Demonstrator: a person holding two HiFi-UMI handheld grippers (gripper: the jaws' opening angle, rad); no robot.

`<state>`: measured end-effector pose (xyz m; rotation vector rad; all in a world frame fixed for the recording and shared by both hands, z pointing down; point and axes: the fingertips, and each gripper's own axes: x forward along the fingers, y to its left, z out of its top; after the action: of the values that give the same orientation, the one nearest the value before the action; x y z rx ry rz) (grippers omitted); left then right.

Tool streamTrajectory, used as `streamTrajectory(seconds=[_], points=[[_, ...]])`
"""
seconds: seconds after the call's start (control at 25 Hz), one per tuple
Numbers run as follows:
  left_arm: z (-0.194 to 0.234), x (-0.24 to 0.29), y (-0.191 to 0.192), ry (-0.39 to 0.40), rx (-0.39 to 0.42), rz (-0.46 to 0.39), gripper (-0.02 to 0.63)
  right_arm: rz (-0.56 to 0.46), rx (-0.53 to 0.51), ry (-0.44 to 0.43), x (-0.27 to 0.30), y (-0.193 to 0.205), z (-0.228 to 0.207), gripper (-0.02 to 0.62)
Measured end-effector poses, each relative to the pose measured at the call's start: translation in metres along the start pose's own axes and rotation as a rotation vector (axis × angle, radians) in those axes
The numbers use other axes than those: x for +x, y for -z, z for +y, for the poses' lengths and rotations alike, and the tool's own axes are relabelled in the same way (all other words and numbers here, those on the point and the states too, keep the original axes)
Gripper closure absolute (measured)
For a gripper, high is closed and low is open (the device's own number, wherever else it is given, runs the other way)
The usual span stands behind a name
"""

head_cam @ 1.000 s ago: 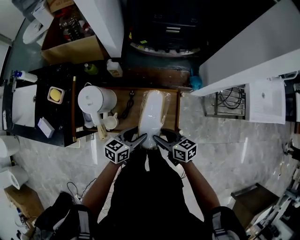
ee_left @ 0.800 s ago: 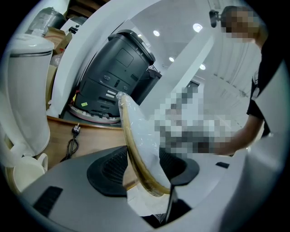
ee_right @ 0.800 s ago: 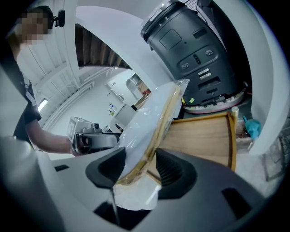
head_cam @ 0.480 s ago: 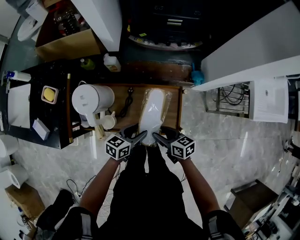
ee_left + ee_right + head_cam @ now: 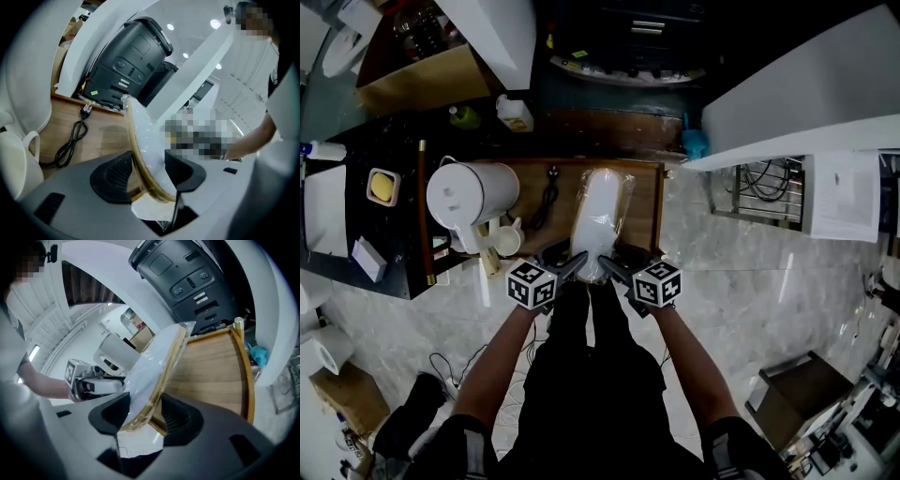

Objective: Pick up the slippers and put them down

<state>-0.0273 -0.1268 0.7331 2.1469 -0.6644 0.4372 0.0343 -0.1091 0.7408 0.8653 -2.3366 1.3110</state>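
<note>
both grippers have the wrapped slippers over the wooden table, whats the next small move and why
Probably lower the wrapped slippers until they rest flat on the bare wood of the table. The left gripper and right gripper each clamp the pack's near end, and it looks tilted, far end up, with the black cable lying clear to its left.
</note>
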Motion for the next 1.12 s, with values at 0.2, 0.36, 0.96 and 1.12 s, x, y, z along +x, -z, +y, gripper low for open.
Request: streamTrajectory(seconds=[0.2, 0.36, 0.96, 1.12], points=[[0.02, 0.014, 0.006, -0.02, -0.006, 0.009, 0.39, 0.028, -0.006, 0.011, 0.015, 0.001, -0.017, 0.379], [0.032, 0.021, 0.012, -0.031, -0.02, 0.025, 0.39, 0.067, -0.013, 0.017, 0.027, 0.005, -0.027, 0.38], [0.06, 0.036, 0.038, -0.131, -0.076, 0.092, 0.39, 0.151, 0.006, 0.069, 0.053, 0.025, -0.046, 0.379], [0.063, 0.039, 0.04, -0.14, -0.078, 0.127, 0.39, 0.162, 0.002, 0.076, 0.055, 0.027, -0.049, 0.379]])
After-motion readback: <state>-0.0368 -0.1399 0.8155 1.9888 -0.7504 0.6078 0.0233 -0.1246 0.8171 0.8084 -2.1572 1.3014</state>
